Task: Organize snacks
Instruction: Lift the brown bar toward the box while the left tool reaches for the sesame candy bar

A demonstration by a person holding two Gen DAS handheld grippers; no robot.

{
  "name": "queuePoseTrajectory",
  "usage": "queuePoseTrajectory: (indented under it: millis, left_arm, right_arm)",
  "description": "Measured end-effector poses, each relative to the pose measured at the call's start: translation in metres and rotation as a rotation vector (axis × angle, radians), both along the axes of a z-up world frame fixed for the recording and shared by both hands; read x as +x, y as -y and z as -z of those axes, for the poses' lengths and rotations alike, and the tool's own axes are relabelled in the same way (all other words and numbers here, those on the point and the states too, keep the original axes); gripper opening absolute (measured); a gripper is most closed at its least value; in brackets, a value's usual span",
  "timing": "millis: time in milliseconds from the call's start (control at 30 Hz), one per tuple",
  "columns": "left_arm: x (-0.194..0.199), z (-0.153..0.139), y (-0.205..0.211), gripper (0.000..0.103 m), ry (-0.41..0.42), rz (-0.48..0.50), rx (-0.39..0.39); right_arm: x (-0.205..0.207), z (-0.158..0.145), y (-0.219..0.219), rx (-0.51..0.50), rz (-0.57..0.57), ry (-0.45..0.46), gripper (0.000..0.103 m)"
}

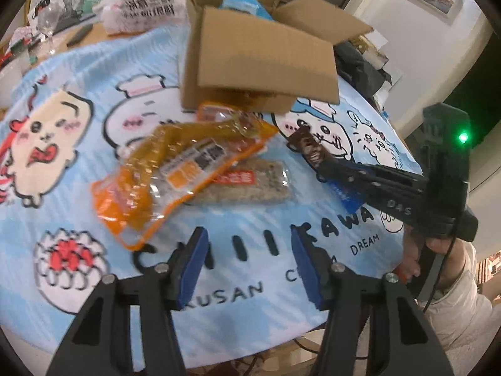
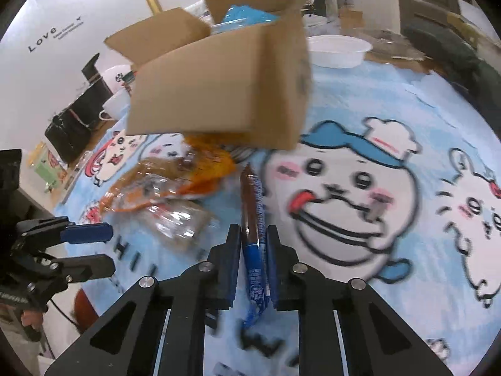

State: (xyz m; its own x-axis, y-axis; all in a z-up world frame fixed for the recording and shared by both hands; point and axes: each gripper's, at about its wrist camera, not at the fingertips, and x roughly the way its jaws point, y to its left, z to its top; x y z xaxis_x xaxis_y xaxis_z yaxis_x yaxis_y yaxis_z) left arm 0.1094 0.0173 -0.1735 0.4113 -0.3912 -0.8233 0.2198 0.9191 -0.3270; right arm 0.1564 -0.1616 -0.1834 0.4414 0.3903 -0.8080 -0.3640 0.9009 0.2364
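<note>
Blue-padded fingers (image 1: 191, 269) of the left gripper (image 1: 249, 269) fill the bottom of the left wrist view, spread wide with nothing between them, hovering above the cartoon tablecloth (image 1: 78, 188). Just beyond lies an orange snack packet (image 1: 175, 169), overlapping a flatter grey-brown bar packet (image 1: 250, 185). Behind both stands the open cardboard box (image 1: 253, 62) with a blue packet (image 1: 247, 3) already inside. To the right, the right gripper (image 1: 319, 159) pinches a brown-and-blue snack stick (image 1: 308, 145).

From the right wrist view, the right gripper (image 2: 254, 244) is closed on that snack stick (image 2: 252, 216), which points toward the box (image 2: 219, 91). Its grip sits low on the wrapper, so most of the stick juts forward unsupported; it could pivot or slide free on a quick swing. The box's near flap droops outward, so the stick's tip may catch it and push the light box. The left gripper (image 2: 90, 247) waits open at the left edge.
</note>
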Motion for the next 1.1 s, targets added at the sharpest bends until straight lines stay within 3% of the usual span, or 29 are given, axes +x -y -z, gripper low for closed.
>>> queuePoseTrajectory:
  millis: [133,267,433,633,933,1100]
  left_arm:
    - [0.008,0.005,0.007,0.052,-0.002,-0.022,0.032]
    - [0.02,0.005,-0.001,0.054,0.001,-0.074,0.049]
    - [0.03,0.005,-0.02,0.054,0.004,-0.131,0.052]
    - [0.041,0.005,-0.04,0.054,0.017,-0.163,0.031]
    - [0.045,0.006,-0.049,0.056,0.013,-0.156,-0.016]
    - [0.041,0.006,-0.05,0.059,0.011,-0.152,-0.052]
  right_arm:
    - [-0.002,-0.002,0.021,-0.021,0.005,0.023,0.014]
    - [-0.006,-0.004,0.027,-0.007,-0.058,0.03,0.014]
    - [-0.018,-0.016,0.025,-0.038,-0.066,0.109,0.041]
    - [-0.023,-0.025,-0.003,-0.002,-0.181,0.16,0.041]
    - [0.001,-0.003,-0.052,-0.031,-0.284,0.085,0.044]
    - [-0.005,0.006,-0.061,-0.008,-0.327,0.061,0.047]
